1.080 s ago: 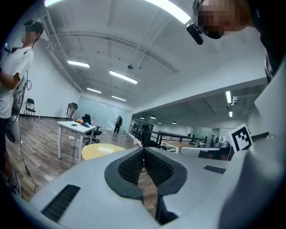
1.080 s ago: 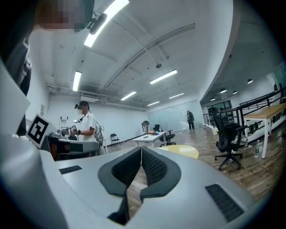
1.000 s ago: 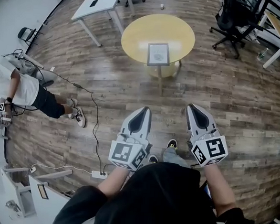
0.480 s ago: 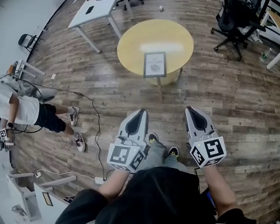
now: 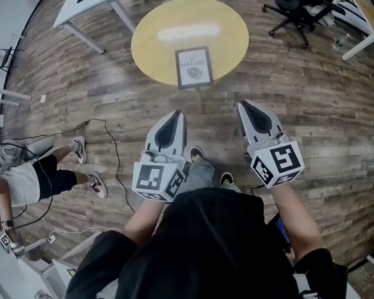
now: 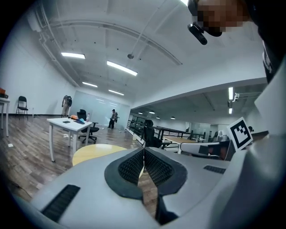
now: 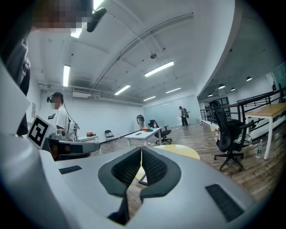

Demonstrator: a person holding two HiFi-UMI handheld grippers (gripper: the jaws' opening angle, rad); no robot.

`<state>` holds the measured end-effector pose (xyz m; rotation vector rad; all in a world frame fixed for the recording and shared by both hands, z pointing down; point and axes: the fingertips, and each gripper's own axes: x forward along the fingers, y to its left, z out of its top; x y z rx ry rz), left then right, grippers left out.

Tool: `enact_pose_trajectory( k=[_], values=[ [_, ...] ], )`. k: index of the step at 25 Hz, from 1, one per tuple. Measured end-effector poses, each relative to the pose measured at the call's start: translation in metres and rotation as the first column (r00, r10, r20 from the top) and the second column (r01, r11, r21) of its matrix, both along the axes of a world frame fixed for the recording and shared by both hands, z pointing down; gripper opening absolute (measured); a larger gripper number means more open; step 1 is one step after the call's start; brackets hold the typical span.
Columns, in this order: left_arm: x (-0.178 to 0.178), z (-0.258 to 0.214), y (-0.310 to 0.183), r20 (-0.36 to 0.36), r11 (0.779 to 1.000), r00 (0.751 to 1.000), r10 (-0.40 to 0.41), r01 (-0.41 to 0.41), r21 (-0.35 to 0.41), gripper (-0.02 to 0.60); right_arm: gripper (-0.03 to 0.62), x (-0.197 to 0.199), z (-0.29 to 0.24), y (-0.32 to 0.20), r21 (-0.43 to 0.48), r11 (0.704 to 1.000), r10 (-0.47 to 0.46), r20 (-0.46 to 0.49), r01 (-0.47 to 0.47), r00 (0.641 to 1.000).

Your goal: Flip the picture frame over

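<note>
2 empty pairs are held shut, the left tongs (image 5: 174,116) and the right tongs (image 5: 246,108). Ahead and between them, unreached, the picture frame (image 5: 194,67) is seen print-up near the round yellow desk's (image 5: 163,32) near edge, its long axis pointing away; neither is judged nearer.

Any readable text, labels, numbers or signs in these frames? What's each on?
"NATURE": on the print in the picture frame, which lies on the round table.
Small line above that word: too small to read.
Cubes on the left gripper and right gripper: black-and-white square markers, no letters.
Nothing else is readable in any view.
</note>
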<state>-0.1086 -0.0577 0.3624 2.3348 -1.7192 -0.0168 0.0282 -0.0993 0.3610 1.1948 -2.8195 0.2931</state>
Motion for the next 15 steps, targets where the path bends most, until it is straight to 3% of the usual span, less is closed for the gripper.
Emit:
enact_pose_trajectory(
  k=[7,15],
  values=[
    [-0.035,0.015,-0.063,-0.043,0.999,0.998,0.044,-0.045,-0.024,0.023,0.018,-0.027,0.002,-0.061,-0.017,1.0,0.02,-0.066,-0.021,0.998],
    [-0.044,0.028,-0.12,-0.053,0.996,0.997,0.057,-0.06,-0.06,0.023,0.018,-0.032,0.014,-0.123,-0.037,0.999,0.015,-0.104,-0.019,0.994]
  ],
)
